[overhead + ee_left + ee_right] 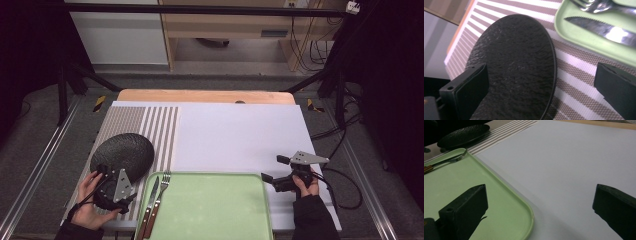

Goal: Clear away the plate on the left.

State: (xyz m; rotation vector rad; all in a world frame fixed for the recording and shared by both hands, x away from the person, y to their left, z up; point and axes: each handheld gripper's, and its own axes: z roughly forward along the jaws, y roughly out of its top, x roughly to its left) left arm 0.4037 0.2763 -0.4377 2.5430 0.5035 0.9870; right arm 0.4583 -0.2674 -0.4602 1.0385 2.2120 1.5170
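Observation:
A round black textured plate lies on a striped placemat at the table's left. My left gripper is at the plate's near edge and stands open. In the left gripper view the plate lies between the spread jaws, with the left jaw over its surface and nothing gripped. A green tray sits at the front centre, with a knife and a fork along its left side. My right gripper is open, just off the tray's right rim.
A white sheet covers most of the table, and the wooden tabletop's edge shows behind it. In the left gripper view the tray with its knife and fork lies close to the plate's right. Cables trail off the right side.

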